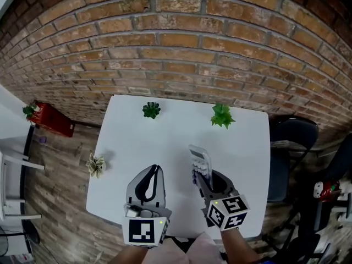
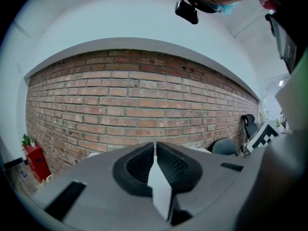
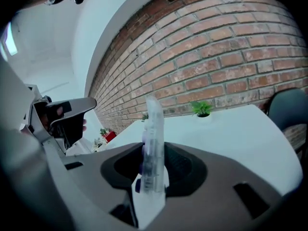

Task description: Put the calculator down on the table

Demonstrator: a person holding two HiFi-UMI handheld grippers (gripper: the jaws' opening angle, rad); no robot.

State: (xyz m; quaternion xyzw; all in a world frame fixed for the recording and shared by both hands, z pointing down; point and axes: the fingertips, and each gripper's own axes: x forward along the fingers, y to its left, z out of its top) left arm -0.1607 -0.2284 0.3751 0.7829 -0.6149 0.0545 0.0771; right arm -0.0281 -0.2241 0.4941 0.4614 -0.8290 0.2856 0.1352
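Observation:
A white calculator (image 1: 200, 161) with pale keys sticks out forward from my right gripper (image 1: 199, 176), which is shut on its near end above the white table (image 1: 137, 142). In the right gripper view the calculator (image 3: 154, 138) stands edge-on between the two dark pads. My left gripper (image 1: 155, 172) hovers over the table's near left part, jaws together with nothing between them. In the left gripper view my left gripper (image 2: 155, 148) has its pads meeting at the tips, with the brick wall beyond.
Two small green potted plants (image 1: 151, 110) (image 1: 222, 115) stand along the table's far edge, and a folded paper flower (image 1: 95, 165) lies at its left edge. A black chair (image 1: 294, 142) is at the right, a red box (image 1: 52, 120) on the floor at the left.

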